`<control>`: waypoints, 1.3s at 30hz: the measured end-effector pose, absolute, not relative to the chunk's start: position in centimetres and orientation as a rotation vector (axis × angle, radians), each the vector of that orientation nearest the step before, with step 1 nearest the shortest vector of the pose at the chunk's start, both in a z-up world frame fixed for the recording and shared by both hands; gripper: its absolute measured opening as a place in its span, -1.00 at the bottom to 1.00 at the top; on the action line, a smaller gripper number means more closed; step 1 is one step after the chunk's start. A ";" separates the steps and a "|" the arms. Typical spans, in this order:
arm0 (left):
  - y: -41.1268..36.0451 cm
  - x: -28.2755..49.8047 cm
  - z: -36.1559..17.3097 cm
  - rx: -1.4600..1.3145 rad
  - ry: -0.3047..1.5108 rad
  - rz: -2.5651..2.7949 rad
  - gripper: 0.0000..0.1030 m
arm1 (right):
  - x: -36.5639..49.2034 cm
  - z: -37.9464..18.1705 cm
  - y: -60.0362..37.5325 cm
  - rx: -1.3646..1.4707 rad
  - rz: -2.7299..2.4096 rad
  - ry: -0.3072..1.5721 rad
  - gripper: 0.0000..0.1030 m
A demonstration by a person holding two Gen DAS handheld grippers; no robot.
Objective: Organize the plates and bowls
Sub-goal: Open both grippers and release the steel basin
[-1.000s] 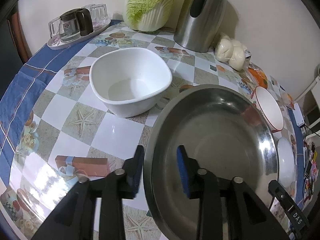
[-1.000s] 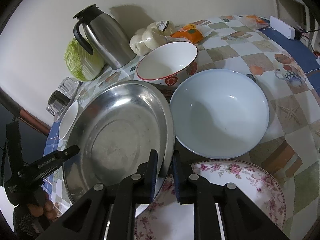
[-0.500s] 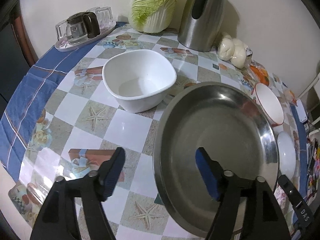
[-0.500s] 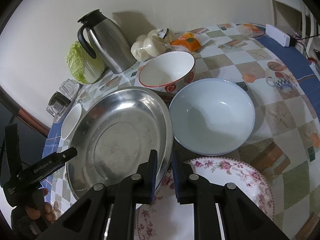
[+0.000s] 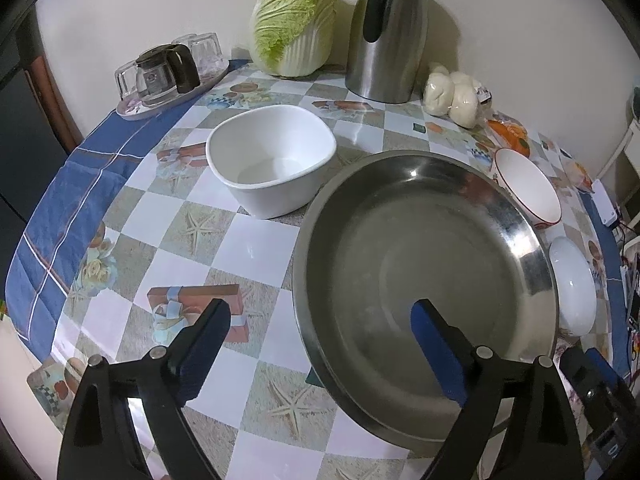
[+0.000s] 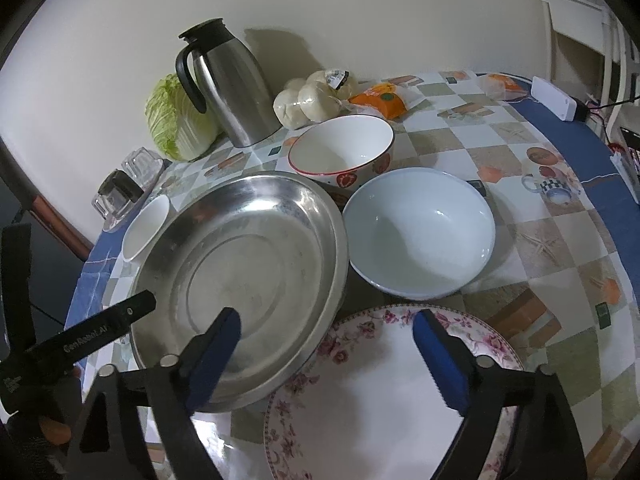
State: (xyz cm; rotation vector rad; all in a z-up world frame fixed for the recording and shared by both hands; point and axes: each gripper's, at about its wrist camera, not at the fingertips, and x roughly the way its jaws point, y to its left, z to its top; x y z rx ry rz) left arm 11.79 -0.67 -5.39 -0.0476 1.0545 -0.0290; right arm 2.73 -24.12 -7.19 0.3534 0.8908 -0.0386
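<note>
Grippers part over a crowded kitchen table as a sorting job reaches a pause between pieces. The left gripper (image 5: 316, 326) and the right gripper (image 6: 326, 340) have both just been opening, and each now stands spread wide with nothing in its grasp; the steel pan (image 5: 424, 280) sits flat at the centre, its near rim passing between each pair of jaws but touched by neither. The pan appears to have been set down a moment ago, its right edge lapping over the floral plate (image 6: 380, 392) at the near side.

Three bowls ring the pan. The square bowl (image 5: 272, 164) stands just to its far left, the red-rimmed bowl (image 6: 342, 152) at its far right, and the pale bowl (image 6: 420, 232) close by its right edge, all upright and empty. A jug (image 6: 228, 88), a cabbage (image 5: 294, 24), wrapped buns (image 6: 312, 96) and a tray of glasses (image 5: 168, 76) line the wall side and play no part.

With the pan released, the job looks only partly done: the bowls are unstacked and the plate is half pinned. The next move likely calls for lifting clear of the pan, then choosing a bowl and closing on its rim, where thin, smooth walls leave little to hold. Nesting the smaller bowls inside the pale one seems a sensible course.
</note>
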 end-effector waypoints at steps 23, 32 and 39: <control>-1.6 7.8 -3.1 -0.119 0.936 -0.137 1.00 | -1.2 -5.5 -25.6 0.336 -0.082 0.821 1.00; -4.3 6.1 -1.5 -0.105 0.864 -0.246 1.00 | -2.6 -4.3 -28.4 0.375 -0.117 0.772 1.00; -6.5 5.0 -1.5 -0.115 0.900 -0.320 0.99 | -3.8 -4.6 -31.8 0.445 -0.162 0.780 1.00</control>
